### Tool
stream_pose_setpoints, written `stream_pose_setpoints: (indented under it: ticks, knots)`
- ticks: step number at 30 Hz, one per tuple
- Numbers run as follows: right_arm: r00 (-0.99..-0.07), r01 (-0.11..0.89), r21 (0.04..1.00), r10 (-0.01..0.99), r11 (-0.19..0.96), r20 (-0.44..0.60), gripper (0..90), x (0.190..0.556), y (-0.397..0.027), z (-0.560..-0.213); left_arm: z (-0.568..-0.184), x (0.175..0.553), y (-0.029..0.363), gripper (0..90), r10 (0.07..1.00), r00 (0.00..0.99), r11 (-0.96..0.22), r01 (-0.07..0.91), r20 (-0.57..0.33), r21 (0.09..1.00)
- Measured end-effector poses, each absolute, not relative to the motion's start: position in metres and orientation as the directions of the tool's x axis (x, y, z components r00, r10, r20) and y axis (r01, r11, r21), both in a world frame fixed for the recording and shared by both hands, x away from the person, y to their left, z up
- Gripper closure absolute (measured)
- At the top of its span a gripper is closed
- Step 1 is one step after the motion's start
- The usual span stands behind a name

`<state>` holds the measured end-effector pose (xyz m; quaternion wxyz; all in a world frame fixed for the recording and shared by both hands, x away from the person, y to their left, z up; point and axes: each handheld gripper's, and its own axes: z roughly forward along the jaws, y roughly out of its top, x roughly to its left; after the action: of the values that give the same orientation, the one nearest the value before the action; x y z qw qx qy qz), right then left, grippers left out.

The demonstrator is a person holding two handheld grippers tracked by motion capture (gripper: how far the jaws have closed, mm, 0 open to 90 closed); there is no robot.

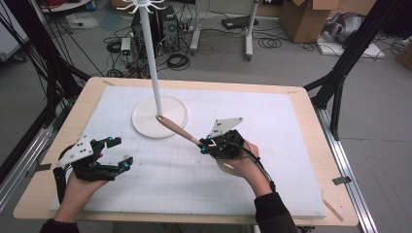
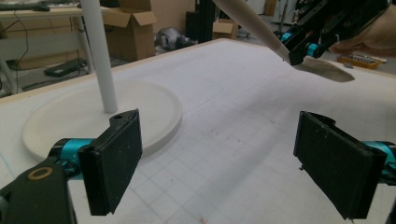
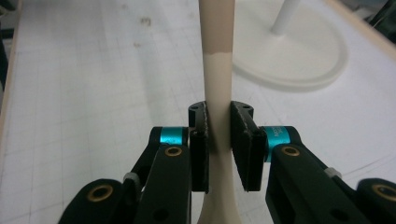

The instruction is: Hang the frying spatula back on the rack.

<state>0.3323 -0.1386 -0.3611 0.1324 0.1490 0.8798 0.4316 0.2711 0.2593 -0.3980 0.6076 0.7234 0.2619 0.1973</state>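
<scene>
Beyond the far edge of the wooden table (image 1: 311,99) the floor (image 1: 291,68) is grey and strewn with black cables (image 1: 177,60). A dark computer tower (image 1: 163,24) stands behind the table's far left, cardboard boxes (image 1: 303,17) (one open) behind its far right. Black frame struts (image 1: 347,58) flank the table on both sides.

1. The high view looks from up above the person's side, forward and down on the whole table (image 1: 301,104), from far off.
2. The left gripper view sits low and close to the table, looking across it past its own two black jaws toward the white stand (image 2: 100,56).
3. The right gripper view looks very close along its own jaws at the long beige spoon (image 3: 218,70).
4. All three views share the white stand's round base (image 1: 145,121) and the spoon.
</scene>
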Motion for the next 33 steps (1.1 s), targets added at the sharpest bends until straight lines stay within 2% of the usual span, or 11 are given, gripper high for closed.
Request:
stream_pose_setpoints:
  ticks: [11,21,25,33]
  knots:
    - [-0.910,0.079,0.889,0.398,0.451,-0.121,78.1,0.308,-0.144,-0.347,-0.369,0.265,0.227,15.6,0.590,0.805,-0.057,0.117,-0.061,0.992]
    - [-0.902,0.059,0.917,0.415,0.395,-0.121,78.0,0.300,-0.142,-0.343,-0.345,0.268,0.192,15.9,0.564,0.818,0.019,0.127,-0.115,0.992]
    - [-0.899,0.051,0.924,0.422,0.378,-0.122,78.0,0.299,-0.140,-0.344,-0.343,0.272,0.178,21.9,0.558,0.819,0.026,0.142,-0.132,0.990]
    - [-0.894,0.044,0.929,0.430,0.366,-0.127,78.0,0.297,-0.136,-0.345,-0.342,0.278,0.153,27.2,0.569,0.804,0.057,0.168,-0.170,0.984]
